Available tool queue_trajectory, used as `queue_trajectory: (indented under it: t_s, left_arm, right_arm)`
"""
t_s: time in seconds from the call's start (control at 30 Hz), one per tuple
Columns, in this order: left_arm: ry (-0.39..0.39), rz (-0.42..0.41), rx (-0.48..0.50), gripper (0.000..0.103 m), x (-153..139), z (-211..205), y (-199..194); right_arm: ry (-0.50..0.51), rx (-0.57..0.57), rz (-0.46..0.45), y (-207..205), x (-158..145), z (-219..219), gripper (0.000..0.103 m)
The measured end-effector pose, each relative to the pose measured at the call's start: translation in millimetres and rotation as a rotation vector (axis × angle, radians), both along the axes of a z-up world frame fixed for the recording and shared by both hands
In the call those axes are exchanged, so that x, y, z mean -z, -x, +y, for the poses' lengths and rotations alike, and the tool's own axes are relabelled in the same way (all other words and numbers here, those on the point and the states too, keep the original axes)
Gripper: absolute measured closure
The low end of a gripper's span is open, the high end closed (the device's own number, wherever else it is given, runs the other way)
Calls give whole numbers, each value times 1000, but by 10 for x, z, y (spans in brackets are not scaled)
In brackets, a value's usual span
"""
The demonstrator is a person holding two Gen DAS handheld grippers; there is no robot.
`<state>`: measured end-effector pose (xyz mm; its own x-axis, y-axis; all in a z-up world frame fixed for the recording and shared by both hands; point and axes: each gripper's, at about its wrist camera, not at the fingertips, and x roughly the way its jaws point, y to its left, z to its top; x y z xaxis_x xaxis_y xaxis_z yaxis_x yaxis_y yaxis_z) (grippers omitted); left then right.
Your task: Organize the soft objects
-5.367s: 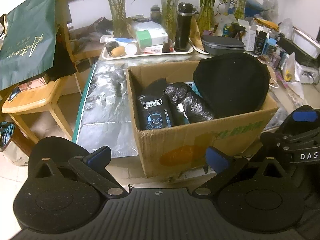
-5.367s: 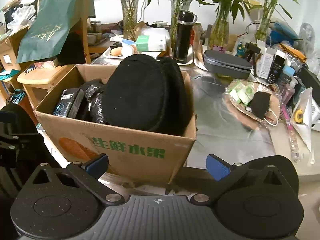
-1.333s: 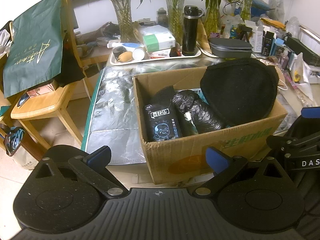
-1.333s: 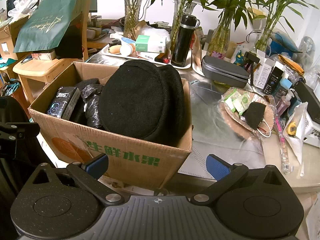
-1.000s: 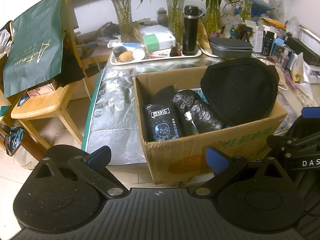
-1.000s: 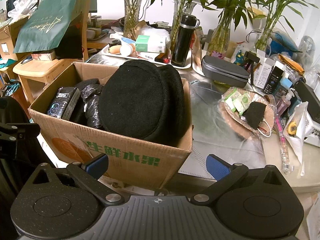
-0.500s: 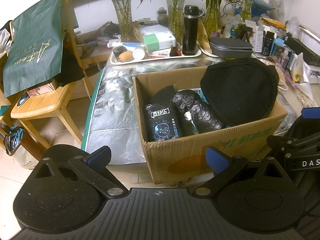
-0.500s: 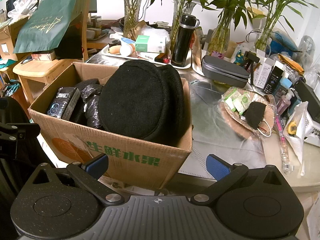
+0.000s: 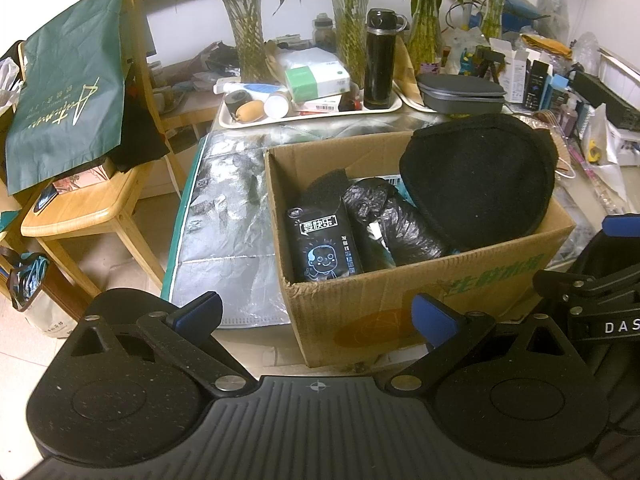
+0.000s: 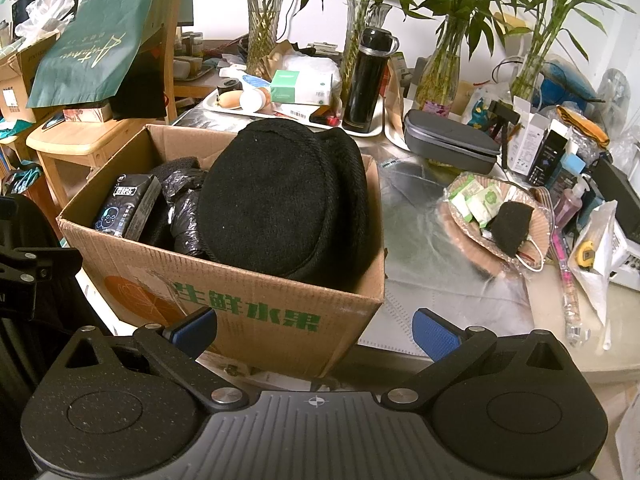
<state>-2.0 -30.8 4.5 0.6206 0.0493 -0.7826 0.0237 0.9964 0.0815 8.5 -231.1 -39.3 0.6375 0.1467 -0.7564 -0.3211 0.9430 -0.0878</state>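
The black cushion (image 10: 276, 196), a round, flat pad of nubbly knit fabric with a stitched rim, stands on edge in the right end of the box (image 10: 256, 312), leaning against its right wall and rising above the rim. Left of it in the box lie a crumpled, glossy black plastic bag (image 9: 396, 220) and, at the left end, a black pack (image 9: 322, 240) printed with a cartoon face, with a dark spongy piece (image 9: 326, 182) behind it. The box is plain brown corrugated cardboard with green characters on its near wall, and it sits on a wrinkled silver foil sheet (image 9: 224, 216) covering the table. Both grippers hover at the near side of the box, low and outside it: the left gripper (image 9: 316, 316) faces its near left corner, the right gripper (image 10: 314, 328) its near wall, each released with blue-padded fingers spread wide and holding nothing. On the far side stand a white tray (image 9: 312, 114) with a black flask (image 9: 380, 60), glass vases of bamboo (image 10: 264, 20) and a grey case (image 10: 450, 146). To the right lies a woven plate (image 10: 532, 236) of sachets. A wooden chair (image 9: 92, 200) with a green bag (image 9: 68, 88) stands left.
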Motion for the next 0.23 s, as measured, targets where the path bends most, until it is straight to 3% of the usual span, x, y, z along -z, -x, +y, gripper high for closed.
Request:
queue_trajectory:
  t_s: [0.23]
  left_arm:
    - [5, -12, -14, 0, 9, 10, -4]
  right_arm:
    - [-5, 0, 5, 3, 13, 5, 0]
